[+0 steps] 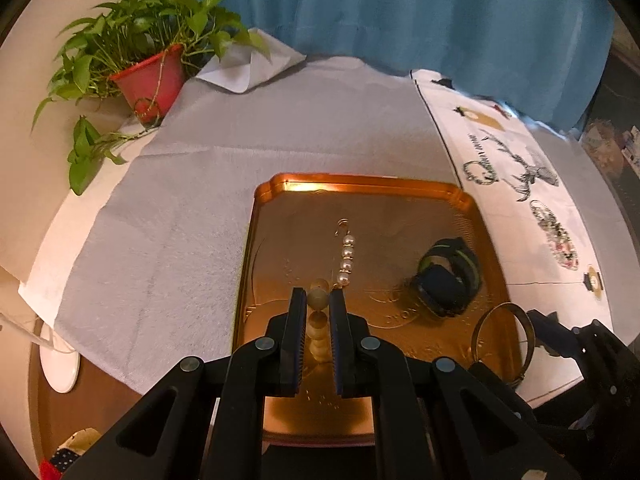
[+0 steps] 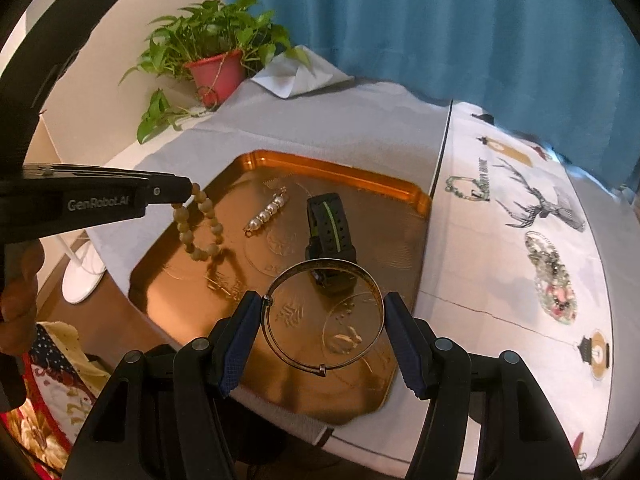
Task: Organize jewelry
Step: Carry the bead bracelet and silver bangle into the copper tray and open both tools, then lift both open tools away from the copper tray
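Currently, step: both grippers carry a piece above the tray; judged mid-transfer, release not yet done.
Left gripper [image 1: 318,300]: fingers drawn narrow, clamped on the tan round-bead bracelet [image 2: 199,220]; in the right wrist view the loop hangs free below the fingertips, above the tray's left part, not touching it.
Right gripper [image 2: 322,316]: spread fairly wide, thin gold metal bangle [image 2: 323,317] spanning the gap. Left pad [image 2: 240,332] touches the bangle at its clasp; right pad [image 2: 402,336] sits at the opposite edge. Grip looks like light edge contact only.
Bangle position: held above the tray's near-right part, tilted, in front of the watch.
Tray: glossy copper-gold rectangular metal tray [image 2: 416,204] on a pale grey tablecloth [image 1: 168,208].
Already in tray: short strand of white pearls with a hook clasp [image 1: 347,256], mid-tray; black sports watch with green-striped strap [image 1: 448,276], to the right, apart from the pearls.
Next move, judged: lower each piece onto bare tray floor clear of pearls and watch, then open; beads left, bangle near-right.
Risk, judged: bangle could slip or roll on the slick tray if dropped from height.
Surroundings: white printed cloth with deer and jewellery motifs [image 2: 532,216] right of the tray; green potted plant in a red pot [image 1: 150,78] far left; teal curtain [image 1: 360,8] behind.
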A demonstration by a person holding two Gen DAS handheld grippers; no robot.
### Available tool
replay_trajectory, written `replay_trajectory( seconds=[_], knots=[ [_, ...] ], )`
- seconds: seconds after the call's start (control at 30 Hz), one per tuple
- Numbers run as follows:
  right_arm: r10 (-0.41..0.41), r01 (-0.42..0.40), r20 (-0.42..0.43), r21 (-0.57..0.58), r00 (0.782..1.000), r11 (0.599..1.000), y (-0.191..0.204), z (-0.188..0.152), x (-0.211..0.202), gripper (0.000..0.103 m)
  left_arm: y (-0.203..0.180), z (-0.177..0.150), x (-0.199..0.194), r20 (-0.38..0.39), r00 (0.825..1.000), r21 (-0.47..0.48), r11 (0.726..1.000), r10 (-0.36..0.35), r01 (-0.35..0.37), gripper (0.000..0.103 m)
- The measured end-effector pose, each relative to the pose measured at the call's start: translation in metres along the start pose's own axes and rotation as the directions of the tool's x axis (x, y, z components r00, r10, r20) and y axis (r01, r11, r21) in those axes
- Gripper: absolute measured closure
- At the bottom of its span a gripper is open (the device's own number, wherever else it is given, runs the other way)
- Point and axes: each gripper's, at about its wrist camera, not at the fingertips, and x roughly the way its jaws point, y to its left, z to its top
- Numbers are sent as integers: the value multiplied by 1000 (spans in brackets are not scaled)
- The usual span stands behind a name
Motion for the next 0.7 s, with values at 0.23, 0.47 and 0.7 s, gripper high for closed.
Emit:
replay_trajectory(
  seconds=[0.23,0.47,0.7],
  knots=[
    [2,-3,-30,-11,1000,1000,1,0,21,39,4,5,17,-16,1000,2,1000,21,-21,92],
    [-7,3,-80,-55,997,998,6,0,32,26,6,1,9,7,997,14,997,76,-76,0],
    [-14,15,-30,25,999,1000,-9,-20,-27,23,-5,-33,-50,59,988,33,988,146,-148,0]
  ],
)
